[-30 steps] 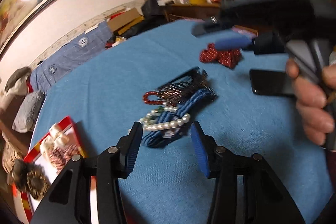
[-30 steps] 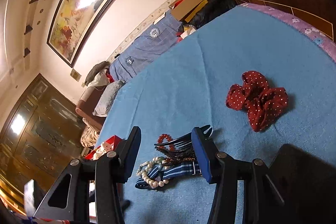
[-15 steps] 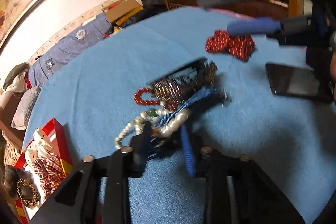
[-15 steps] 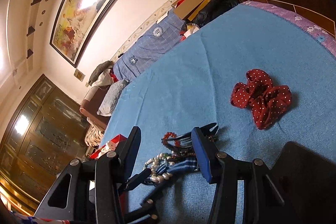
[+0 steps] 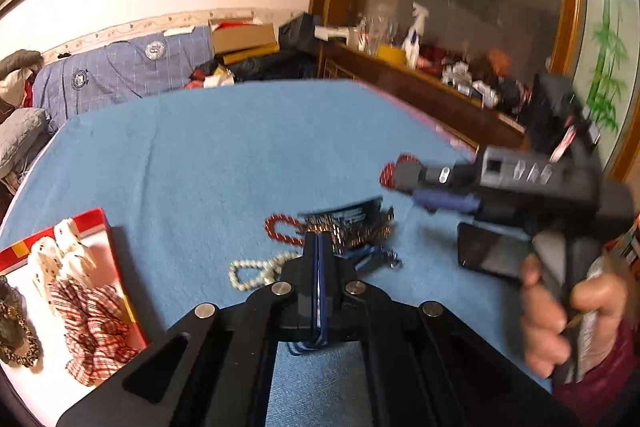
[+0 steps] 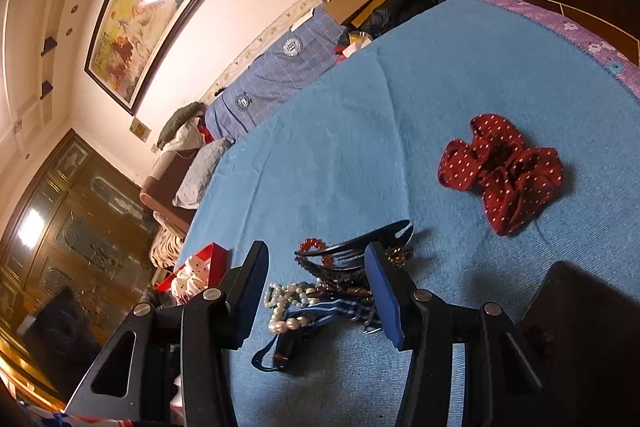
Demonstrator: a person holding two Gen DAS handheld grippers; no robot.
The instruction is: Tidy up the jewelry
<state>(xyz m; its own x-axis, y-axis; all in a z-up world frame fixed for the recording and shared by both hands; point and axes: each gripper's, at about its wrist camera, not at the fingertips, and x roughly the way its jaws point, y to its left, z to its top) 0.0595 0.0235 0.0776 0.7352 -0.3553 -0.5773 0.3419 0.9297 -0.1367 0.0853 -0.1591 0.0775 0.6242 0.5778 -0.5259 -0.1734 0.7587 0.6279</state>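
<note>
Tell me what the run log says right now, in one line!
left gripper: shut on blue striped band | right gripper: open, empty | pearl necklace: lying on blue cloth

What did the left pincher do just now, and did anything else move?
The left gripper was open over the jewelry pile; its jaws have just been closing and now pinch the blue striped ribbon. The pearl strand got tugged looser from the pile. The right gripper stayed open, hovering. The red dotted scrunchie, phone and red box stayed put.
</note>
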